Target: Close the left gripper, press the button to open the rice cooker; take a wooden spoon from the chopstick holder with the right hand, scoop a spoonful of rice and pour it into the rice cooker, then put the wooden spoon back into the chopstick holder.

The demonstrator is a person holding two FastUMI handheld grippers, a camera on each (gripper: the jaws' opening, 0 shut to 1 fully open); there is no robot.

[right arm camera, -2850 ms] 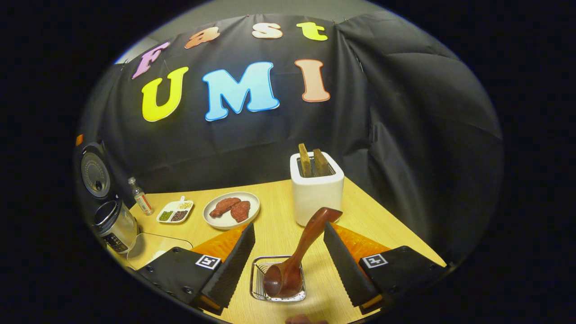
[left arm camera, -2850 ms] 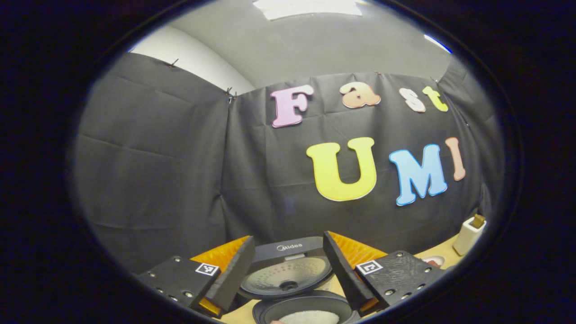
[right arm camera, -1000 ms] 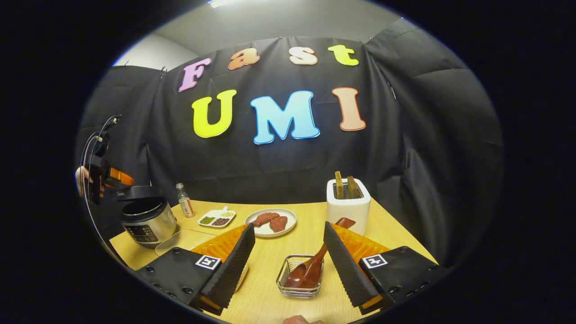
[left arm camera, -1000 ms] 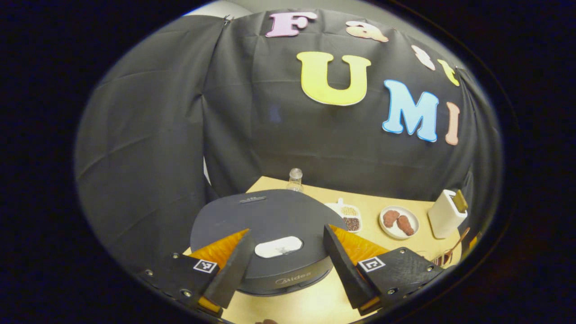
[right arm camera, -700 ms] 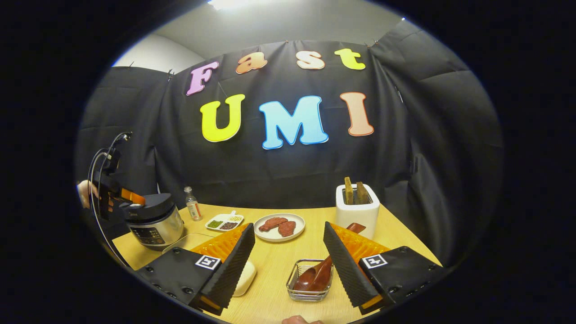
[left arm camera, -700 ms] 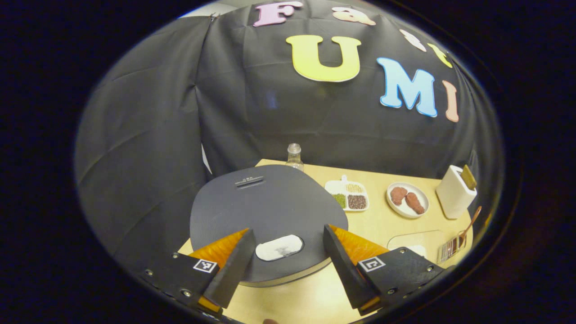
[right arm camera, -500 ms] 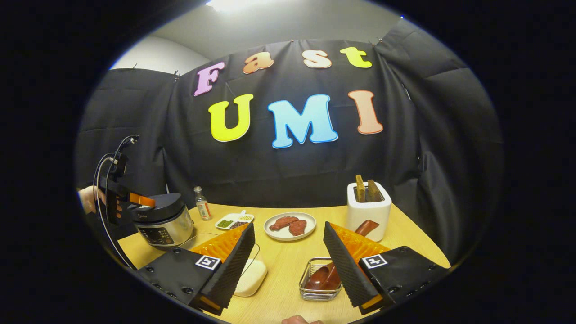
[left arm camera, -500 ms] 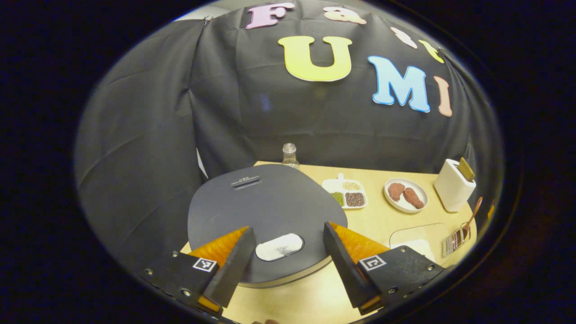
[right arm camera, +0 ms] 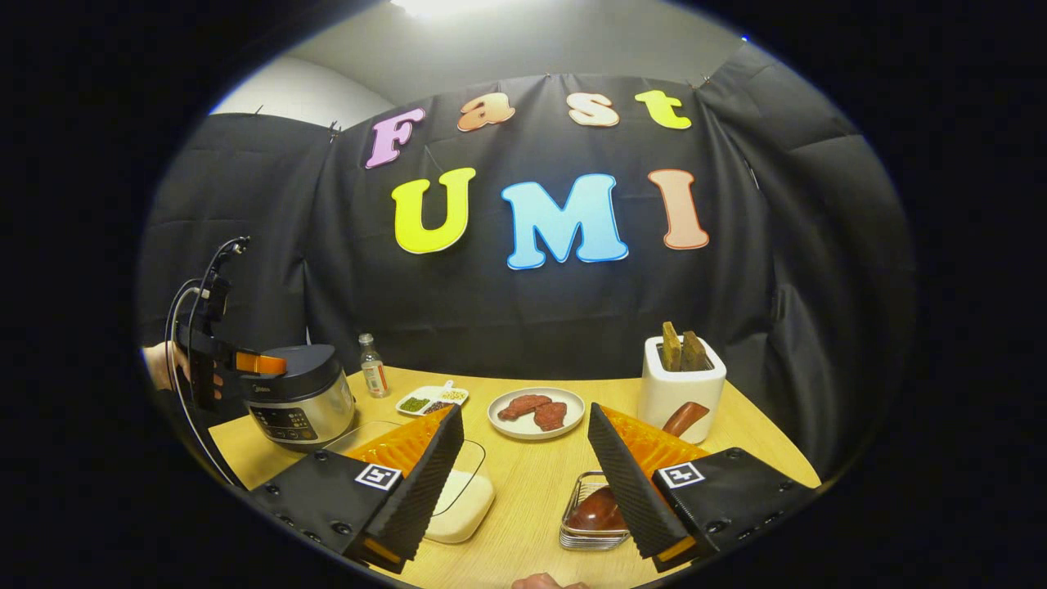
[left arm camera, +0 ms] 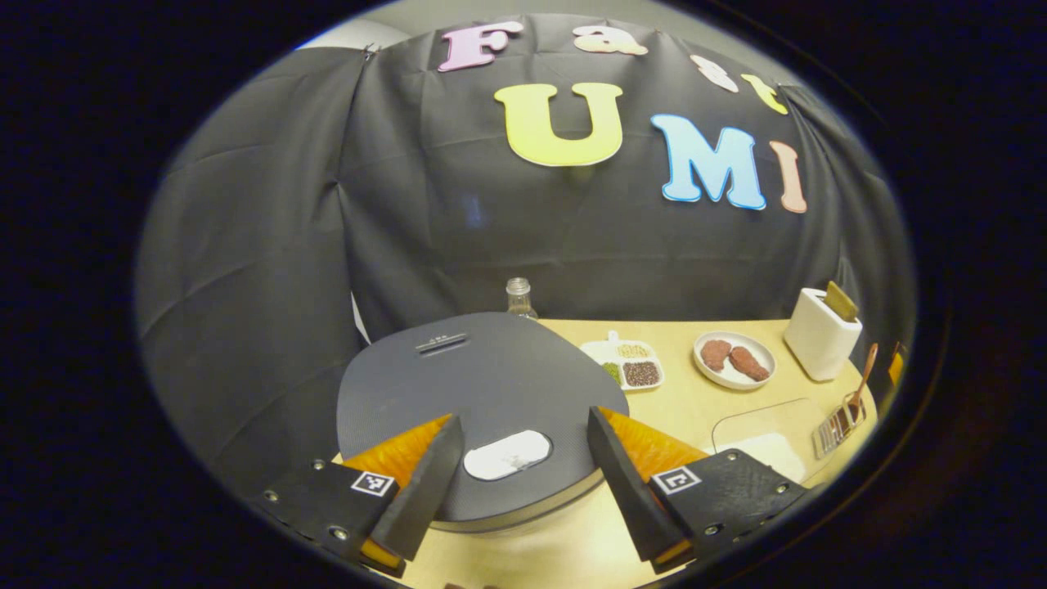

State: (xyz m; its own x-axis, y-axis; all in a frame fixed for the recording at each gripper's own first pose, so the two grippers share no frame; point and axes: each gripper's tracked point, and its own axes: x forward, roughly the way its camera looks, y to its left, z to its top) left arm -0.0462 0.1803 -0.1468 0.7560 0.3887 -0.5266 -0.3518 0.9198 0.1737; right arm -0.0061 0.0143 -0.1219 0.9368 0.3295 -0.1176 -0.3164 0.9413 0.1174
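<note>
Rice cooker [left arm camera: 483, 401] first, in the left gripper view: its dark round lid is down and lies just ahead of the left gripper [left arm camera: 517, 483], under and between the two fingers, which stand wide apart with nothing held. A pale oval button [left arm camera: 507, 455] on the lid's near edge sits in the gap between them — whether the fingers touch the lid I cannot tell. Beyond the cooker stands a small clear bottle [left arm camera: 518, 296]. Ahead and to the right on the table [left arm camera: 687, 401] lie a divided dish of grains [left arm camera: 626, 365], a plate with two pieces of meat [left arm camera: 734, 358] and a white toaster [left arm camera: 821, 334]. Farther right is the wire chopstick holder [left arm camera: 836, 420] with the wooden spoon [left arm camera: 859, 384] rising out of it, and nearer, a clear container of rice [left arm camera: 765, 438].

Next, the right gripper view: the right gripper [right arm camera: 523, 483] is wide open too, empty, above the table [right arm camera: 532, 483]. The chopstick holder [right arm camera: 585, 519] sits just ahead, partly behind the right finger, with the wooden spoon [right arm camera: 601, 507] in it — bowl down, handle end leaning up toward the toaster [right arm camera: 680, 384]. The rice container [right arm camera: 466, 491] peeks out beside the left finger. Straight ahead is the meat plate [right arm camera: 536, 411], farther left the grain dish [right arm camera: 432, 400] and the bottle [right arm camera: 374, 376]. Far left, the left gripper [right arm camera: 245, 364], in a hand [right arm camera: 164, 364], is at the closed rice cooker [right arm camera: 298, 401].
</note>
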